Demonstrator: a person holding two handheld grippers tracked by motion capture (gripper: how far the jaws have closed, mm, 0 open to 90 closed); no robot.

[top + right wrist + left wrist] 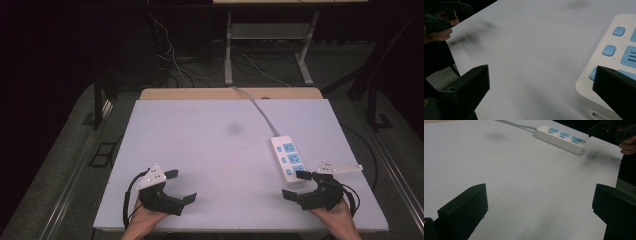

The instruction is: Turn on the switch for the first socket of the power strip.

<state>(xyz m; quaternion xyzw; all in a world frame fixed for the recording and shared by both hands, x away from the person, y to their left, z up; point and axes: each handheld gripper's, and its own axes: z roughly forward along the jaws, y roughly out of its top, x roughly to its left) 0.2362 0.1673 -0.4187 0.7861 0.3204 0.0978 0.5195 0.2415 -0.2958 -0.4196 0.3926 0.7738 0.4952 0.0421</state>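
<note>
White power strip [289, 159] by R tool [299, 184]

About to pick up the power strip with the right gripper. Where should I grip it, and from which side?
Grip the power strip across its narrow width at the near end, beside the right gripper, coming from above. It lies flat, long and slim, with its cable leaving the far end, so the long sides probably suit the open fingers best.

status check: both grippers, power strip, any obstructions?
Left gripper open, empty, over the near-left table. Right gripper open, one jaw over the near end of the power strip, not gripping. Strip flat, cord trailing to the far edge. Nothing in the way.
</note>
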